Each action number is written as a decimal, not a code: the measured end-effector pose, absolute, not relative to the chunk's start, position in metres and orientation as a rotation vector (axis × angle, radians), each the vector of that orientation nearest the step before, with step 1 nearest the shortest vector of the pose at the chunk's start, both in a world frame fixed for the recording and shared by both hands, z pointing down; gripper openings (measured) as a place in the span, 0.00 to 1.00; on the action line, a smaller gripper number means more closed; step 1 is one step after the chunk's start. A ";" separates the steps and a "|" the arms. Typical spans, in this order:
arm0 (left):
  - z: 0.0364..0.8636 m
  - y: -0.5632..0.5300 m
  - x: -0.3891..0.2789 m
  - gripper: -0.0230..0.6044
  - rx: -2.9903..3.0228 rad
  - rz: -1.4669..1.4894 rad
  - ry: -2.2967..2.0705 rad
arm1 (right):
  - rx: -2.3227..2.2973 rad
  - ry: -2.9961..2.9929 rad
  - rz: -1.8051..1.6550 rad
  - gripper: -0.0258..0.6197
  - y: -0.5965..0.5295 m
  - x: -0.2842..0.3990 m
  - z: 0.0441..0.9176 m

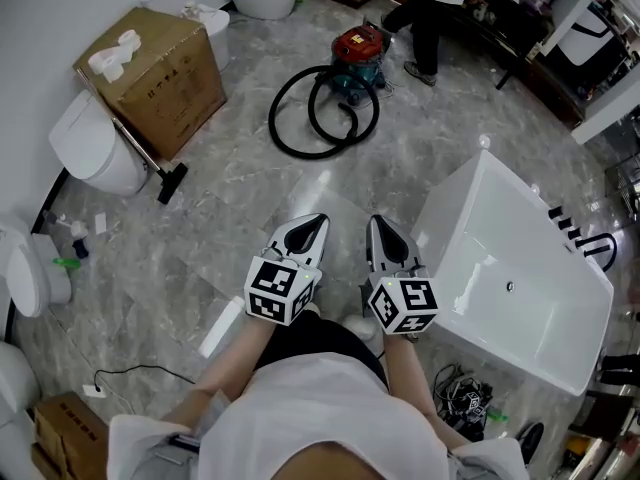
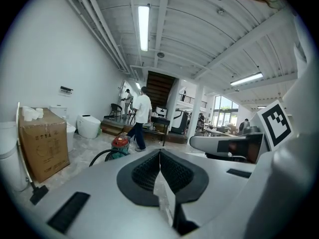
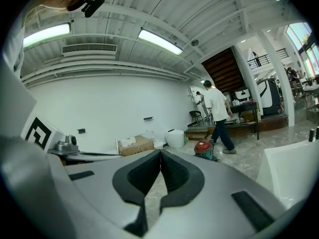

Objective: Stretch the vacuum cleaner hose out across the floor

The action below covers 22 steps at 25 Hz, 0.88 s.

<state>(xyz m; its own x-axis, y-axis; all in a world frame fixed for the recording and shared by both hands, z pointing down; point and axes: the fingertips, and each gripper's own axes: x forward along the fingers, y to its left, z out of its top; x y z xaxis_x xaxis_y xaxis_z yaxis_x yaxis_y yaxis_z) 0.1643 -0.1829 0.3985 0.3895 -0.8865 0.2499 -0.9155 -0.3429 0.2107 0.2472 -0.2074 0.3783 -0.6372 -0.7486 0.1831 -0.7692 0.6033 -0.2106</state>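
Down by my chest, both grippers were held out side by side over the floor (image 1: 230, 218). The left gripper (image 1: 320, 218) had its jaws pressed right together with nothing between them. Same story for the right gripper (image 1: 376, 219): fully closed and empty. Just to the right of them sat a white tub (image 1: 452, 208), and off to the left a toilet (image 1: 95, 150) stood against the wall next to a cardboard box (image 1: 165, 80).

Further out, well apart from both grippers, the black hose (image 1: 273, 120) lay on the marble floor, curled up in a couple of overlapping loops, so not stretched at all. Neither gripper touched it. One end of it ran to the red vacuum (image 1: 358, 53), which stood just behind the loops. Past the vacuum, a person (image 1: 435, 8) in a white top and dark trousers stood by some dark furniture at the back of the room.
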 end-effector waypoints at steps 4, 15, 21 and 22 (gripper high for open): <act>0.401 -0.191 0.164 0.05 2.330 0.138 -1.564 | 1.312 -2.733 0.446 0.06 -0.215 0.249 0.381; 0.408 -0.248 0.153 0.05 2.336 0.141 -1.545 | 1.369 -2.708 0.463 0.06 -0.267 0.247 0.390; 0.412 -0.295 0.143 0.05 2.335 0.136 -1.526 | 1.366 -2.689 0.485 0.06 -0.311 0.234 0.399; 0.413 -0.303 0.140 0.05 2.334 0.138 -1.521 | 1.365 -2.687 0.490 0.06 -0.319 0.231 0.400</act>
